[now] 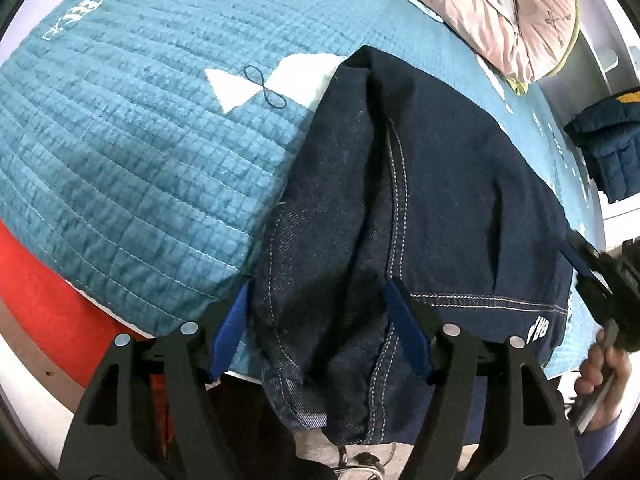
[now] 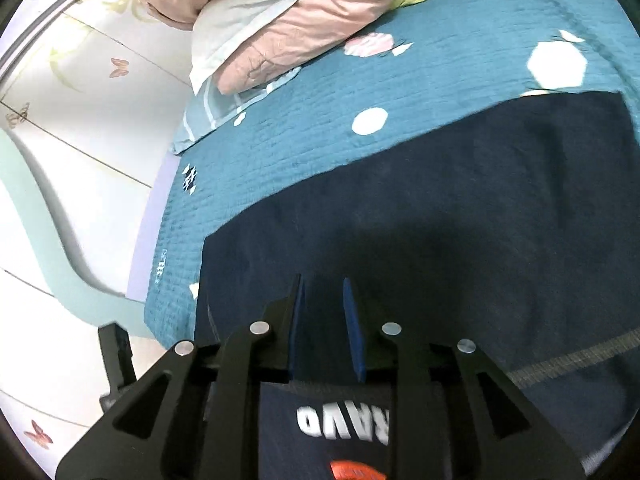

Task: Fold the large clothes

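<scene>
White lettering on the dark denim garment runs out of sight at the lower right of the left wrist view, where the right gripper is blurred. In the right wrist view, the word printed at bottom centre is partly masked by the black fingers, and an orange patch is cut by the bottom edge. A navy bundle at right is clipped.

Home bedroom, teal quilted bedspread, pink duvet
</scene>
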